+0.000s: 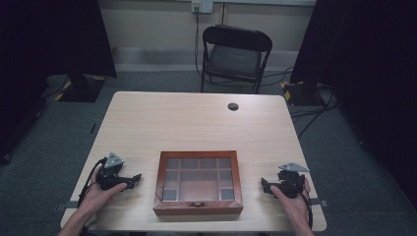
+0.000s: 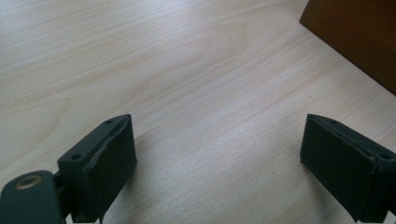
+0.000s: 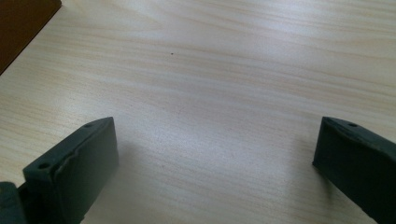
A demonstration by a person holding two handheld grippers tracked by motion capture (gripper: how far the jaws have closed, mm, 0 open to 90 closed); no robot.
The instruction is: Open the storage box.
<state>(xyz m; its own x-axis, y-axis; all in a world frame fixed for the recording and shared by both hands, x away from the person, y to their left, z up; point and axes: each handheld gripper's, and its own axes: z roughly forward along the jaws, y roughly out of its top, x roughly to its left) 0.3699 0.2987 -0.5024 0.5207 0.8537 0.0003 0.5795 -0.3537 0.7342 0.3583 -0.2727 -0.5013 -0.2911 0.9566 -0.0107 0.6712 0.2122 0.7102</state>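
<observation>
Left claw [image 1: 132, 179]: spread, empty, left of box [image 1: 198, 182]
Right claw [image 1: 266, 185]: spread, empty, right of box
Box: closed, near counter [image 1: 196, 123] edge

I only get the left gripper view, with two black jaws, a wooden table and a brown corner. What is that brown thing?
Observer: It's a wooden box with a glass lid, lying flat near the table's front edge.
Operator: What's inside it?
Observer: Through the lid you see small compartments; whether anything is in them I can't tell.
Operator: Where's the other gripper?
Observer: The right gripper rests on the far side of the box, jaws wide apart, gripping nothing, like your left gripper.
Operator: Anything else around?
Observer: A black chair stands beyond the table's far edge.
</observation>
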